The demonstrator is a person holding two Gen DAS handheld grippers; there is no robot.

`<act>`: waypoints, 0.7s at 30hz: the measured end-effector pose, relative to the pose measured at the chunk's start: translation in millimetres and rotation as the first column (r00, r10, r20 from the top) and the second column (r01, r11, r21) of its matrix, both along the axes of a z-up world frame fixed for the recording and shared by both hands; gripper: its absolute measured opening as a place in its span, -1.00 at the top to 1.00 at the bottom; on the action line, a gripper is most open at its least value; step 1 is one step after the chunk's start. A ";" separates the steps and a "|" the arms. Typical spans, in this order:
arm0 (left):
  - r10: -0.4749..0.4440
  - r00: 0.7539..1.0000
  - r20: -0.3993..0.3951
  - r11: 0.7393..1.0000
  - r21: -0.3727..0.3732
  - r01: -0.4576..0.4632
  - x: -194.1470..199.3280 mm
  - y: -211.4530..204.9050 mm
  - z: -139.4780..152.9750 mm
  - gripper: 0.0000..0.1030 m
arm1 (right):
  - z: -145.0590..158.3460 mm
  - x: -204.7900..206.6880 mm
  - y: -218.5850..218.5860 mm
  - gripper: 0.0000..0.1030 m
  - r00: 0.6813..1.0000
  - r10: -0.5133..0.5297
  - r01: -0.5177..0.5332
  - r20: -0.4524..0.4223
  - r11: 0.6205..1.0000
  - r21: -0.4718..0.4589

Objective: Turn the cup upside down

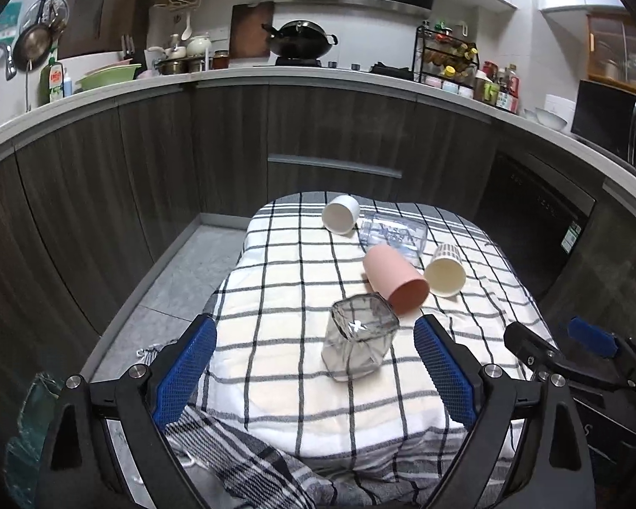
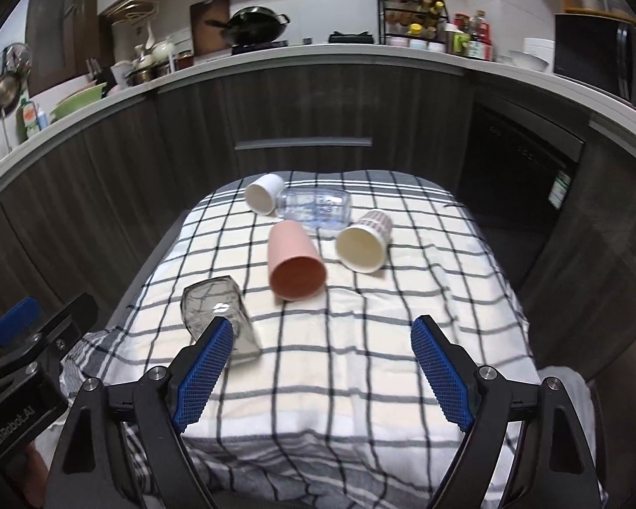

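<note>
Your fingers (image 1: 443,364) gape wide on both the left gripper (image 1: 316,364) and right gripper (image 2: 322,364), level above the checked cloth (image 2: 360,339), gripping nothing; the grey glass cup (image 1: 358,341) sits between the left pair.

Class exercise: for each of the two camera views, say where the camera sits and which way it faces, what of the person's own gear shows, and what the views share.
Left wrist: sits on the left tool, facing forward over the checked cloth towards the kitchen counter; its open blue fingers frame a grey glass; the right tool shows at right.
Right wrist: sits on the right tool, facing the same way; open fingers, left tool at left.
Shared: pink cup, two white cups, clear bottle, all lying down.
</note>
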State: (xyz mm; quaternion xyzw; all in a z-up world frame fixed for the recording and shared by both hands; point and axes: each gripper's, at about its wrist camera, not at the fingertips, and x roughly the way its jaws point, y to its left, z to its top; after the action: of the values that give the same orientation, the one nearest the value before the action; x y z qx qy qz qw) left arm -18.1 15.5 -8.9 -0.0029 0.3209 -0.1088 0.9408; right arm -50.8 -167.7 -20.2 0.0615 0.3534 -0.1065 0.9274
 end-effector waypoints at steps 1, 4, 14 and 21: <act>-0.002 1.000 -0.005 1.000 0.002 0.002 -1.9 -2.0 0.3 -0.85 | 0.0 -1.1 -0.2 -0.66 1.000 -0.001 0.001 -0.001 1.000 -0.003; -0.003 1.000 -0.011 1.000 0.021 0.003 -6.8 -5.6 1.2 -0.85 | 0.8 -8.2 -0.8 -0.67 1.000 -0.005 0.005 0.001 1.000 -0.018; -0.001 1.000 0.010 0.997 0.072 0.001 -17.0 -14.9 8.6 -0.85 | 8.9 -19.5 -12.7 -0.69 0.999 -0.038 0.039 0.029 0.999 -0.014; -0.009 1.000 0.014 0.997 0.074 0.008 -19.0 -17.4 10.2 -0.85 | 12.0 -22.8 -15.4 -0.69 0.998 -0.044 0.045 0.044 0.999 -0.018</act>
State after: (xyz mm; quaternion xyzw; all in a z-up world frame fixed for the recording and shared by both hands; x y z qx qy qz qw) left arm -37.1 -1.9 1.3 0.0339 0.3182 -0.1012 0.9420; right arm -73.6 -183.1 -8.2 0.0628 0.3304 -0.1292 0.9328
